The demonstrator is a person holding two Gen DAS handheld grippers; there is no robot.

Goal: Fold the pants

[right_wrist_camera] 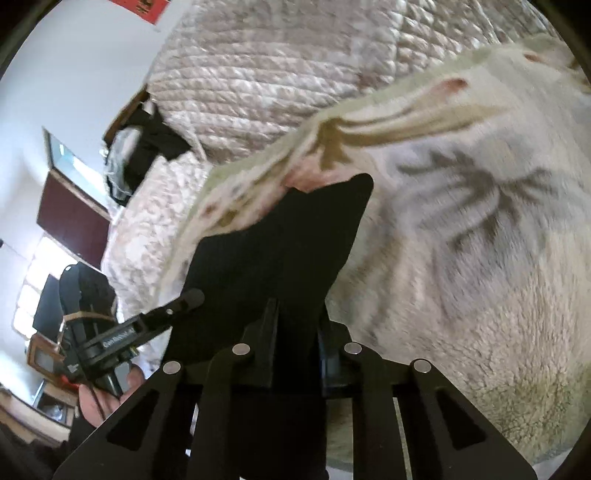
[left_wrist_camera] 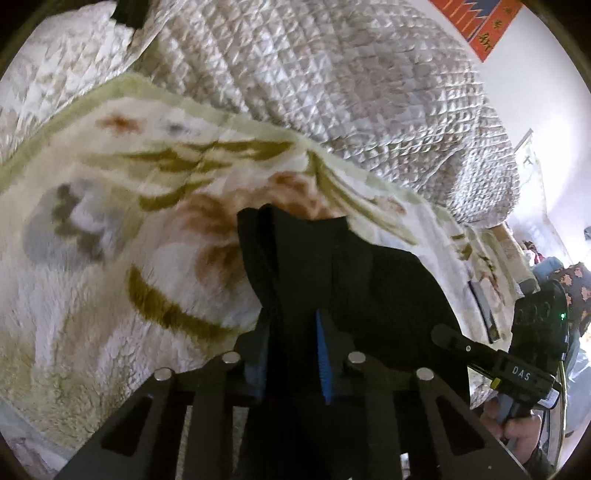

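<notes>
The black pants (left_wrist_camera: pixel 343 266) hang lifted above a cream floral blanket (left_wrist_camera: pixel 110 221). My left gripper (left_wrist_camera: pixel 295 332) is shut on one edge of the pants, with the cloth clamped between its blue-padded fingers (left_wrist_camera: pixel 322 354). My right gripper (right_wrist_camera: pixel 295 325) is shut on another edge of the pants (right_wrist_camera: pixel 288 240), and the cloth rises from the jaws to a pointed corner. The right gripper's body shows at the right of the left wrist view (left_wrist_camera: pixel 517 369). The left gripper's body shows at the left of the right wrist view (right_wrist_camera: pixel 122 336).
A quilted pinkish-grey bedspread (left_wrist_camera: pixel 332 74) lies behind the blanket (right_wrist_camera: pixel 461 221) and shows in the right wrist view (right_wrist_camera: pixel 258 74) too. Dark clothes (right_wrist_camera: pixel 147 147) sit at the bed's far end. White walls, a red hanging (left_wrist_camera: pixel 480 22) and a dark red cabinet (right_wrist_camera: pixel 70 218) surround the bed.
</notes>
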